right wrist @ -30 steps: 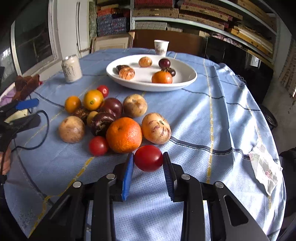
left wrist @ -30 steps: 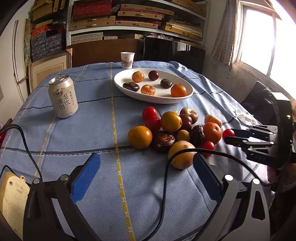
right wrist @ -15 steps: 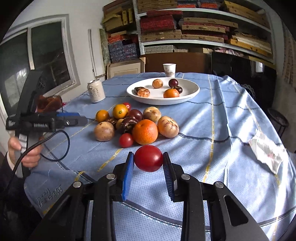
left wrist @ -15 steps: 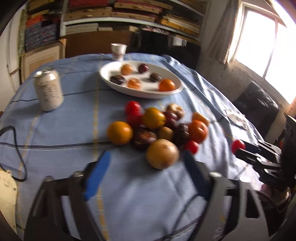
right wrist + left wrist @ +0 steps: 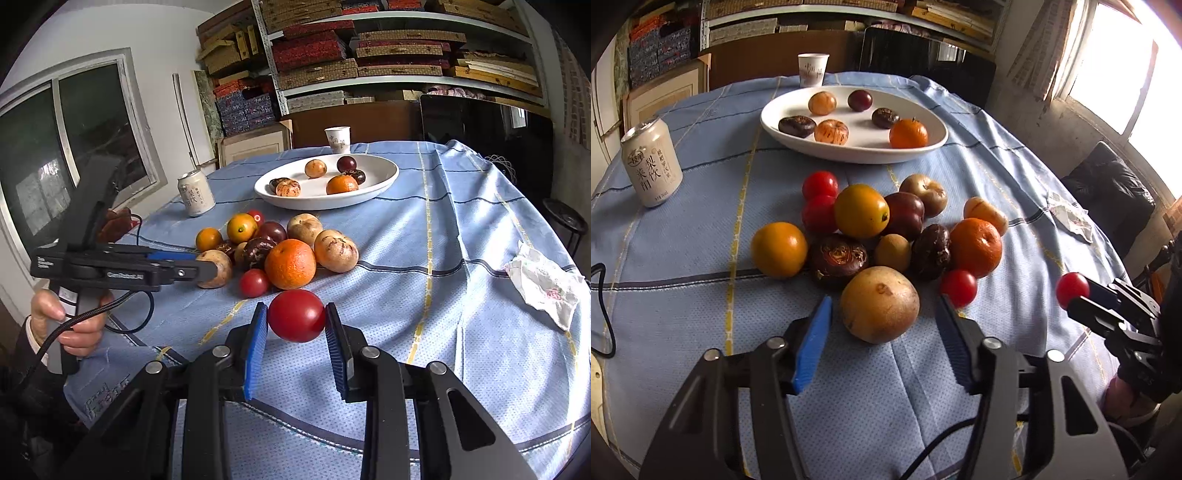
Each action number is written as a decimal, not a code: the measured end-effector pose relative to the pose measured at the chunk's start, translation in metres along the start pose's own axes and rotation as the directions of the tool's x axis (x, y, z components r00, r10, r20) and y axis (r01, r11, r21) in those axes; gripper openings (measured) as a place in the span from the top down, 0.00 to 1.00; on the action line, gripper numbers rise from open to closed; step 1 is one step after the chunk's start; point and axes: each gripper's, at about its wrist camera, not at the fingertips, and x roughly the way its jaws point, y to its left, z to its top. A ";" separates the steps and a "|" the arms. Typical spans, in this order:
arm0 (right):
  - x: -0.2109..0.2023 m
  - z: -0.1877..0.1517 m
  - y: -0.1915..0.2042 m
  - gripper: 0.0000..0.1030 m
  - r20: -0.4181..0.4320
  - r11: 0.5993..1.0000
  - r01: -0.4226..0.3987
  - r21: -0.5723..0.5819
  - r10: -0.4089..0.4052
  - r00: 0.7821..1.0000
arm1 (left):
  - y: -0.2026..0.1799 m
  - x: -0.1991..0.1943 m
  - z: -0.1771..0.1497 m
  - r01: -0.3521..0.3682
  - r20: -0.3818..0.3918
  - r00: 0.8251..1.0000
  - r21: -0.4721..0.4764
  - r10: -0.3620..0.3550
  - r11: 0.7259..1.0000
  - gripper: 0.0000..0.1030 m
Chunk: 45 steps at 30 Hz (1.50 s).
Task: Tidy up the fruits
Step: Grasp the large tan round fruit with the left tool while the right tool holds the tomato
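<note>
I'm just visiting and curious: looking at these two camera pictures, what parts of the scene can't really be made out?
- Left wrist view: the right gripper covers the back of the red tomato.
- Right wrist view: the left gripper crosses the tan fruit, hiding its left part.
- Both views: fruits deep in the pile are partly hidden by nearer ones.
- Right wrist view: print on the can and paper cup is too small.

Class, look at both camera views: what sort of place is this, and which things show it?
Probably a room in a home, also used for storage: a table under a blue checked tablecloth, shelves stacked with flat boxes, and a window. Fruit lies loose on the cloth and on a white plate.
</note>
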 end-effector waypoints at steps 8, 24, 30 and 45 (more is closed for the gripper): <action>-0.001 0.000 0.002 0.69 0.003 1.000 -0.008 -0.007 0.008 1.000 | -0.001 0.012 0.004 -0.017 -0.041 0.999 -0.010 0.016 1.000 0.49; 0.004 0.000 0.003 0.69 -0.026 1.000 0.004 -0.006 -0.004 1.000 | 0.002 0.014 0.005 -0.045 -0.048 0.998 -0.021 0.044 0.999 0.56; 0.010 0.004 0.006 0.69 -0.065 0.999 0.041 -0.018 -0.043 0.997 | -0.002 0.002 0.005 -0.064 -0.006 0.998 -0.010 0.064 0.998 0.56; 0.062 0.126 -0.002 0.69 0.019 0.999 -0.013 0.029 0.012 1.000 | 0.029 -0.037 0.091 0.008 0.116 0.993 0.030 -0.011 1.000 0.56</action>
